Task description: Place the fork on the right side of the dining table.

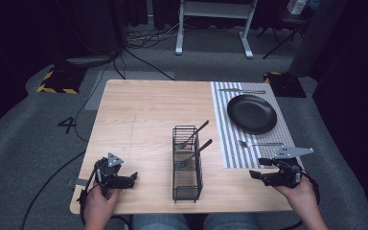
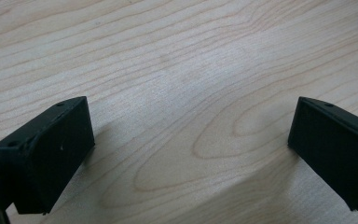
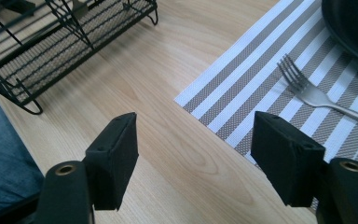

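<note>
A black wire caddy (image 1: 187, 163) stands near the table's front middle with two dark-handled utensils (image 1: 195, 133) leaning in it. On the striped placemat (image 1: 230, 143) at the right lie a black plate (image 1: 252, 113), a silver fork (image 1: 256, 143) in front of it and a knife (image 1: 242, 91) behind it. My left gripper (image 1: 135, 178) rests open at the front left corner, bare wood between its jaws. My right gripper (image 1: 258, 168) is open near the placemat's front edge, nothing between its jaws. In the right gripper view the fork (image 3: 307, 91) lies ahead to the right and the caddy (image 3: 70, 42) to the upper left.
The wooden table (image 1: 139, 115) has bare room across its left and middle. Cables, a yellow-black floor marker (image 1: 57, 81) and a white desk frame (image 1: 215, 28) stand on the grey floor beyond the far edge.
</note>
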